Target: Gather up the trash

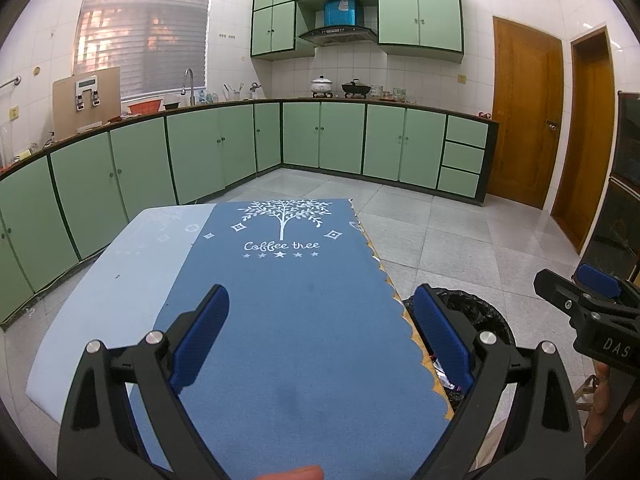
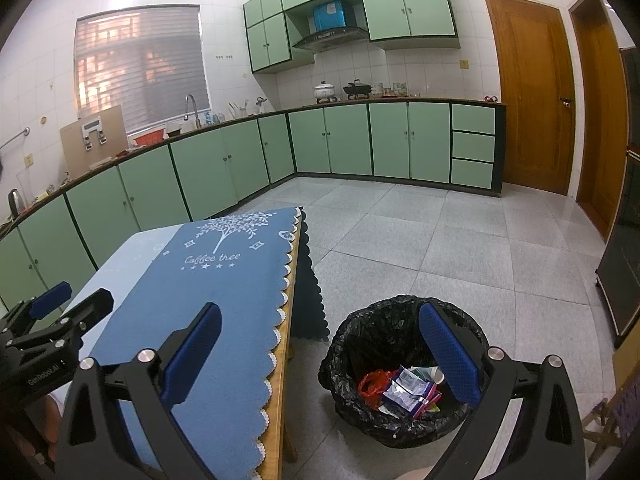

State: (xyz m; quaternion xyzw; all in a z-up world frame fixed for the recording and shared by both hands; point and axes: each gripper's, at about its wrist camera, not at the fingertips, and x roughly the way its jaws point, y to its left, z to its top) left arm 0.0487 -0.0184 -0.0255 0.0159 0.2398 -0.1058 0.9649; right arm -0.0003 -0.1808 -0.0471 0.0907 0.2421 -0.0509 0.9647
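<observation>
A bin lined with a black bag (image 2: 360,320) stands on the floor by the table's right edge. It holds trash (image 2: 404,390): a red bag, white and pink wrappers. My right gripper (image 2: 320,354) hangs open and empty above the gap between table and bin, with its right finger over the bin. My left gripper (image 1: 320,336) is open and empty over the blue "Coffee tree" cloth (image 1: 280,272) on the table. No loose trash shows on the cloth. In the left wrist view the bin (image 1: 476,304) peeks out past the table edge, with the right gripper (image 1: 576,284) beyond it. The right wrist view catches the left gripper (image 2: 72,300) at far left.
Green kitchen cabinets (image 2: 224,176) run along the left and back walls. Two wooden doors (image 2: 532,92) stand at the right, and a dark cabinet (image 2: 624,280) sits at the right edge. Grey tiled floor (image 2: 460,248) stretches beyond the bin. A wooden chair part (image 2: 600,420) shows at lower right.
</observation>
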